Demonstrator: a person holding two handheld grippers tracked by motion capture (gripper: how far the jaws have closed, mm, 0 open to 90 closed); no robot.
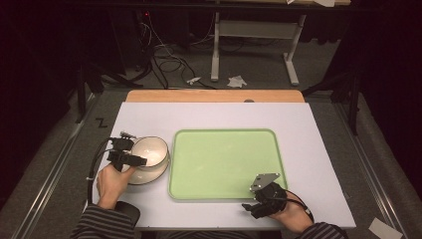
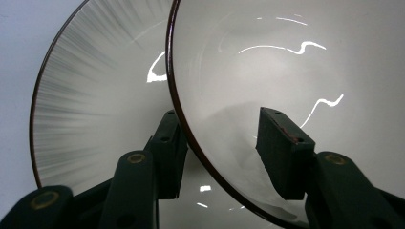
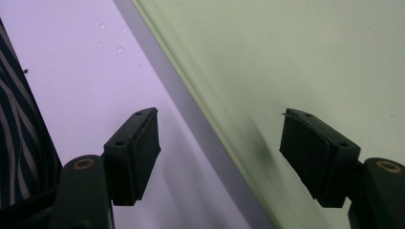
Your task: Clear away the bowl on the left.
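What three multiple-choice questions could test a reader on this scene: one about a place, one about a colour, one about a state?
1. Where does the bowl stand?
A. on a plate left of the tray
B. inside the tray
C. on the floor

2. What colour is the tray?
A. red
B. light green
C. black

3. How do the left gripper jaws stand?
A. one on each side of the bowl's rim
B. both under the plate
C. far above the bowl

Key: A, the bowl sits on the plate beside the tray; B, its surface is pale green; A, the rim passes between the jaws.
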